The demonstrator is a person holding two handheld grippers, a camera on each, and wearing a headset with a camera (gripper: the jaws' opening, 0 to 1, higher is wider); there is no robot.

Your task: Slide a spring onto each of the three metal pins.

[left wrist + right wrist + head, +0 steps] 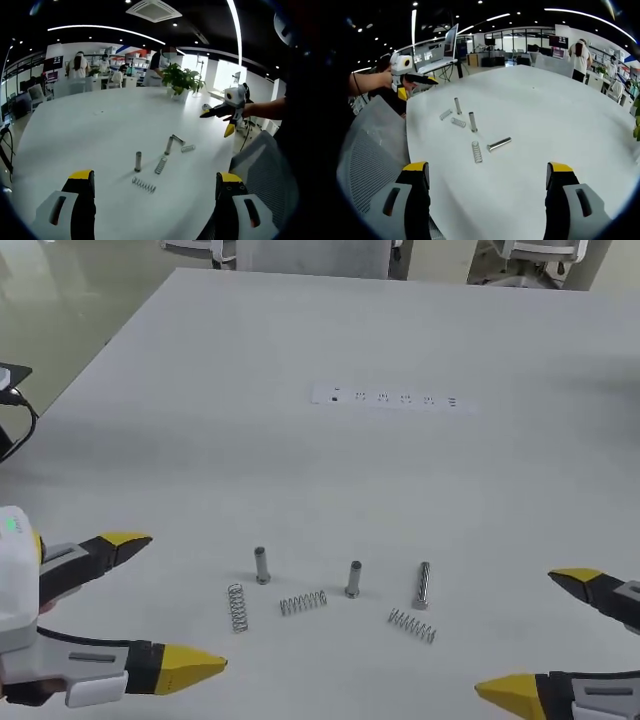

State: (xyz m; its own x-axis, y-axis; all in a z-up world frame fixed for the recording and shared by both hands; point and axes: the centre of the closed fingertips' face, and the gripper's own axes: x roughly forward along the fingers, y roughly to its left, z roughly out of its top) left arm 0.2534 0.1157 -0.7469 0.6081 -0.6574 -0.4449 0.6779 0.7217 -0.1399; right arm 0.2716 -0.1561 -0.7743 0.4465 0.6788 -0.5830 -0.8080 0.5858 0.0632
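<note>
Hovering over the near side of the white surface (400, 470), left gripper (165, 602) and right gripper (530, 635) both have jaws wide and hold nothing. Between them, left pin (261, 565) and middle pin (354, 578) stand upright; right pin (423, 584) lies flat. Left spring (237, 607), middle spring (303, 602) and right spring (411, 625) lie loose just nearer.

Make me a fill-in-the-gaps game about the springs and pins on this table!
1. Lying loose on the white table are ___ springs.
2. Exactly ___ of the metal pins stand upright, while the third pin lies on its side.
3. The left gripper and the right gripper hold nothing, and both are wide ___.

Missing words: three; two; open
</note>
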